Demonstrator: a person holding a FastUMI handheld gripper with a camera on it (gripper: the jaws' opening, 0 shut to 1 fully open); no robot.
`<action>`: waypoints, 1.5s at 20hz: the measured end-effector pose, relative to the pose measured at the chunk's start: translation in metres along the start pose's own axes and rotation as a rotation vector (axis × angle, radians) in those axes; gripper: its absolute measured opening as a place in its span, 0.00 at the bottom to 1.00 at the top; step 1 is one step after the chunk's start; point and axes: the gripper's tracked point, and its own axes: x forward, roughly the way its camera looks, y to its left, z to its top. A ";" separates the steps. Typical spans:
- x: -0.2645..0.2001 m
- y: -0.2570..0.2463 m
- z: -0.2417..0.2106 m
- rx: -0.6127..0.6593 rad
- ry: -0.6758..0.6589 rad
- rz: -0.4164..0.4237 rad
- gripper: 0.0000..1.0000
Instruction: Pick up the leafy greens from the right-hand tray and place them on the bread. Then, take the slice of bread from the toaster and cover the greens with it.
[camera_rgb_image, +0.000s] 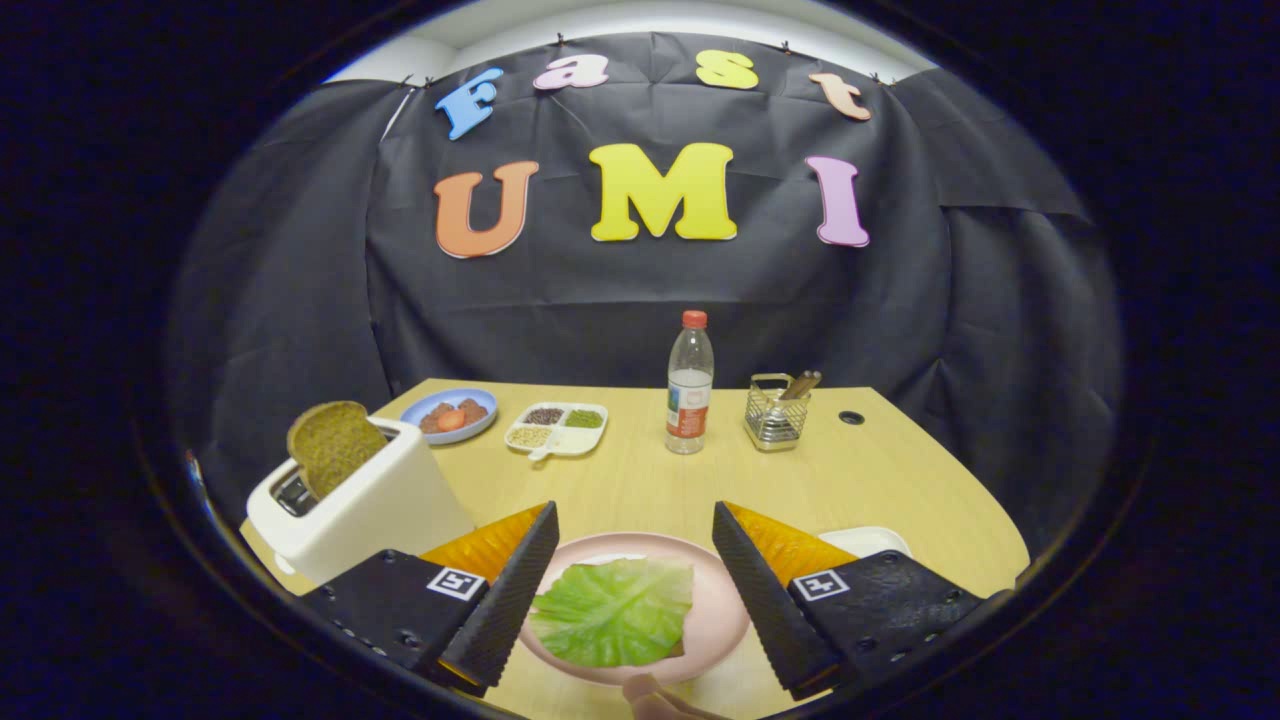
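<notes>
While gripper (630, 560) gapes, greens (615, 610) between (plated).

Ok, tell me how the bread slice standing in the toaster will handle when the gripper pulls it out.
The bread slice stands well proud of the toaster, so probably easy to pinch. It looks dry and stiff, likely light, perhaps crumbly if squeezed. The gripper is open over the leafy greens.

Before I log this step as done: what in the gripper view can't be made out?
- Bread under the leafy greens on the pink plate: covered by the leaf.
- White tray: mostly behind the open claw.
- Toaster slot: the bread slice hides its own lower part inside.
- Divided dish: contents too small to name.
- A hand: cut off below the plate.
</notes>
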 end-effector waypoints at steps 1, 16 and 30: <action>-0.007 0.011 0.006 0.029 0.009 0.029 0.95; -0.010 0.194 0.041 -0.058 0.030 0.193 0.96; 0.042 0.232 0.009 -0.100 0.221 0.102 0.67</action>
